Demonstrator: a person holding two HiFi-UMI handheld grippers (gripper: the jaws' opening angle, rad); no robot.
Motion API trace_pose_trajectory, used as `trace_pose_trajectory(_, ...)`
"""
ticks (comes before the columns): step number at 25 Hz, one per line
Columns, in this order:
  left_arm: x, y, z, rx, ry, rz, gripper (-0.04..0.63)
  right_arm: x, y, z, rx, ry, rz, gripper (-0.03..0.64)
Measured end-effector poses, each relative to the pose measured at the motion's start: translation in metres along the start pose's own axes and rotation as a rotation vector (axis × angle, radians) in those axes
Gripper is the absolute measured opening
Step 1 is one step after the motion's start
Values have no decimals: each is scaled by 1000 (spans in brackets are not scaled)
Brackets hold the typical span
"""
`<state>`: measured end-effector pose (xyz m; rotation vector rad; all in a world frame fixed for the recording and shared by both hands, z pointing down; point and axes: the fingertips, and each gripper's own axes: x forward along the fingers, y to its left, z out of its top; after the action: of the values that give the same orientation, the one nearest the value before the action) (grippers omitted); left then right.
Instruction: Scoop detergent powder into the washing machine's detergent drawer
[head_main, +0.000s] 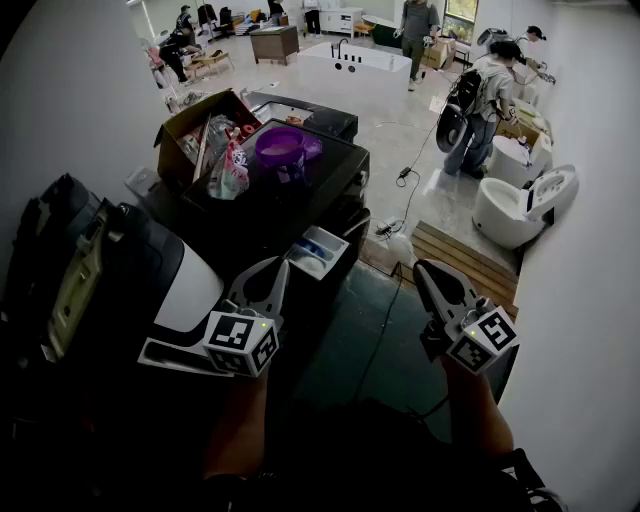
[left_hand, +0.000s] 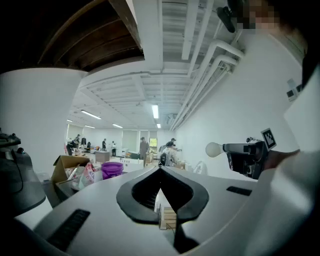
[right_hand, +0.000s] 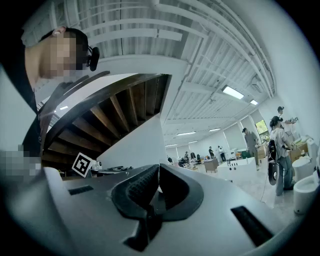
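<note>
The black washing machine (head_main: 330, 180) stands ahead of me with its white detergent drawer (head_main: 318, 250) pulled out at the front. On its lid sit a purple tub (head_main: 283, 145) and a detergent bag (head_main: 228, 172). My left gripper (head_main: 279, 266) is held low, just left of the drawer, shut and holding nothing. My right gripper (head_main: 421, 269) hangs over the floor to the right of the machine, also shut and holding nothing. The left gripper view shows the purple tub (left_hand: 112, 169) far off and the right gripper (left_hand: 216, 149) raised alongside.
An open cardboard box (head_main: 195, 125) stands at the machine's back left. A black bag (head_main: 60, 260) and a white appliance (head_main: 185, 290) fill the near left. A wooden pallet (head_main: 470, 262), white toilets (head_main: 510, 205), a floor cable (head_main: 410, 170) and people (head_main: 485, 110) are at the right.
</note>
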<state>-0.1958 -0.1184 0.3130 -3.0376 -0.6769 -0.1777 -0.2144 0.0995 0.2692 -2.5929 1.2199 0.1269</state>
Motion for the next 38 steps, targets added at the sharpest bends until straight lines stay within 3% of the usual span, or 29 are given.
trace_pose_trajectory(5,5,-11,-3,10,12,-2,8,-13,-16,-7,-50,39,-23,20)
trace_pose_trajectory(25,42,-78,-17,1,61,6,8,-86,-77,4,24,5,-48,20)
trace_pose_trajectory(38,126,-45,-17,-4,37,-26,8,-34,-137,-15,31,62,-60,20)
